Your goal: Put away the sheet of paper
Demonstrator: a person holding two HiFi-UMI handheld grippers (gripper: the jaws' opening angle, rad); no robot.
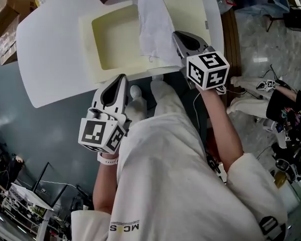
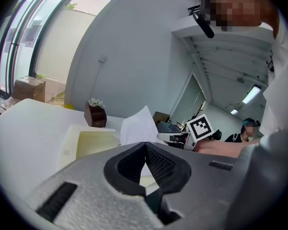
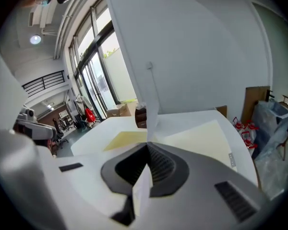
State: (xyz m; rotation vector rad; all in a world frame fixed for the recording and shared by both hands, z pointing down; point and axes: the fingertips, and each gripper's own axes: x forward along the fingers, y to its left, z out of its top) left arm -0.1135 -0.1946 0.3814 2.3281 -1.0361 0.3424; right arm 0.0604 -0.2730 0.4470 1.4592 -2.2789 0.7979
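Cream tray (image 1: 87,41) on the bench (image 1: 45,54): wrinkled sheet of paper (image 1: 153,26) held over its right part, nipped at one edge in the right gripper (image 1: 177,35) (left gripper (image 1: 121,78) closed on nothing, short of the tray), so on release it may drape across the rim.
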